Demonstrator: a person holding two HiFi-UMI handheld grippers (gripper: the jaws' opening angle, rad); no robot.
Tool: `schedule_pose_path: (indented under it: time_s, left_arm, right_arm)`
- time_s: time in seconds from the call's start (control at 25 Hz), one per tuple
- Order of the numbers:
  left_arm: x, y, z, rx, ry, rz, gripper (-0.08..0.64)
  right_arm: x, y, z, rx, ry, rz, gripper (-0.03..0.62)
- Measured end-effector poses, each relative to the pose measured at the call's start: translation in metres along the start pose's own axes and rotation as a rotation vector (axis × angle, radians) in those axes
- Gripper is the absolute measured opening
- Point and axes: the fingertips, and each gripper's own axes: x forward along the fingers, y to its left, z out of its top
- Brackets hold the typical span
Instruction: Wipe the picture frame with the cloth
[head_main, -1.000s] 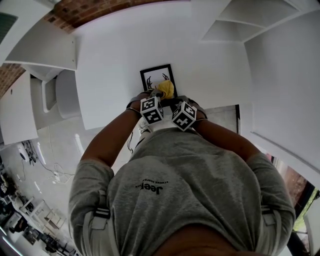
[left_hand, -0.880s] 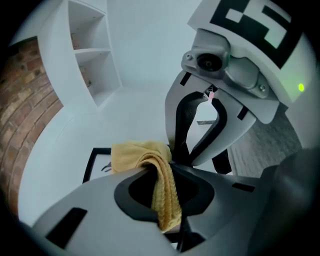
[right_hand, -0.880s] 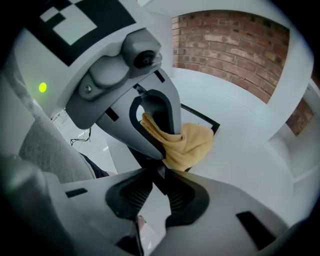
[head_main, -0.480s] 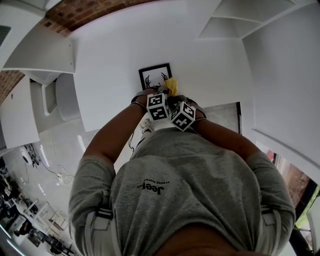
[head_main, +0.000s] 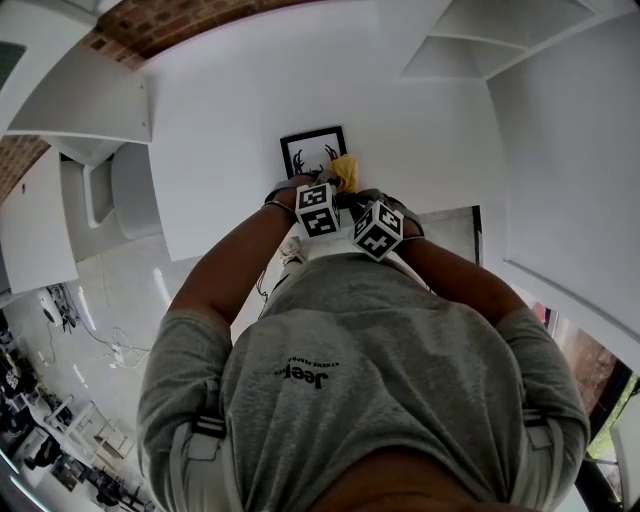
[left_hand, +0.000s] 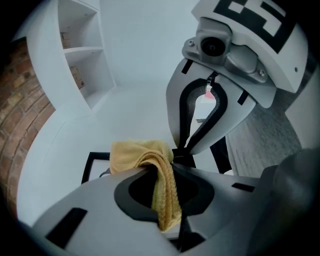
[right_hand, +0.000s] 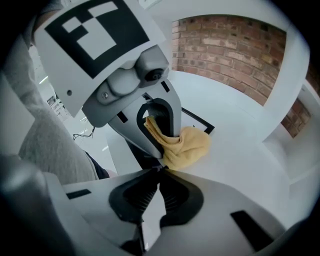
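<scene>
left gripper (left_hand: 167, 172): jaws clenched on yellow cloth (left_hand: 137, 152) | right gripper (right_hand: 160, 170): jaws just drawn together, nothing seen between | cloth bunched over near corner of picture frame (head_main: 312, 150), laid flat by front edge of desk (head_main: 230, 110) | wiping judged barely started, most of frame left | shelves (head_main: 500, 40) and brick wall (right_hand: 225, 45) well apart; only right gripper crowds cloth

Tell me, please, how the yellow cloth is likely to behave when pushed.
The cloth is probably floppy: it droops in folds from the left gripper. Its knitted weave likely grips rather than slips, and it may bunch when pushed.
</scene>
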Motion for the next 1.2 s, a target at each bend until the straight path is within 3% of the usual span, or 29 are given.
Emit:
schedule_pose_path:
  time_s: [0.32, 0.48, 0.64, 0.92, 1.2]
  left_arm:
    - [0.000, 0.000, 0.002, -0.018, -0.008, 0.008, 0.066]
    - [-0.016, 0.004, -0.001, -0.059, -0.036, 0.032, 0.066]
    - [-0.055, 0.006, -0.029, -0.088, -0.062, 0.063, 0.066]
    - [-0.081, -0.036, -0.115, -0.042, 0.054, 0.035, 0.066]
    - [-0.059, -0.050, -0.111, -0.033, 0.064, 0.019, 0.066]
  right_arm:
    - [0.007, 0.004, -0.010, -0.082, 0.044, 0.004, 0.021]
    - [0.007, 0.004, -0.010, -0.066, 0.078, 0.022, 0.021]
    - [0.008, 0.003, -0.010, -0.076, 0.076, 0.017, 0.021]
    - [0.009, 0.004, -0.010, -0.081, 0.071, 0.016, 0.021]
    - [0.008, 0.004, -0.011, -0.078, 0.067, 0.014, 0.021]
